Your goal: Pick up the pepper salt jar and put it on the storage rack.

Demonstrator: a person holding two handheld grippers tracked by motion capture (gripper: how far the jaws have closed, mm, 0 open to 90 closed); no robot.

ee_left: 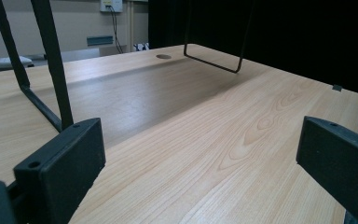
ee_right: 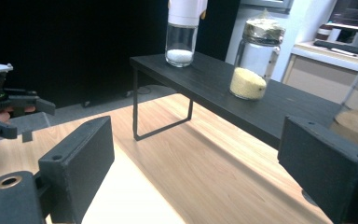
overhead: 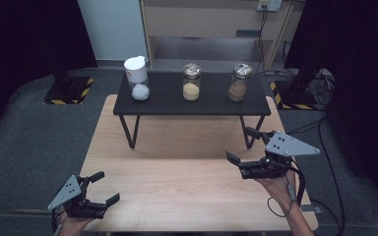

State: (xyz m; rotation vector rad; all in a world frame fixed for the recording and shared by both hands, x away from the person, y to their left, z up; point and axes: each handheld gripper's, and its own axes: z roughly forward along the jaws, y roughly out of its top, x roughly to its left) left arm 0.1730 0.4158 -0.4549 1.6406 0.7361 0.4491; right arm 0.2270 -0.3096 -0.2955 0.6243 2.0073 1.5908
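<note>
A light wooden counter [overhead: 177, 182] fills the middle of the high view, standing on grey carpet [overhead: 29, 137]. Across its 12 o'clock end sits a low black shelf [overhead: 167, 101] on thin metal legs. Three glass jars stand on the shelf, well apart in a row: toward 11 o'clock a jar with a white cap [overhead: 137, 77] holding white powder, at 12 o'clock a jar of pale yellow grains [overhead: 191, 81], toward 1 o'clock a jar of brown powder [overhead: 239, 81]. Behind, a wooden cabinet [overhead: 211, 19] stands against the wall. Yellow-and-black striped bases [overhead: 69, 91] sit at 10 and 2 o'clock.
</note>
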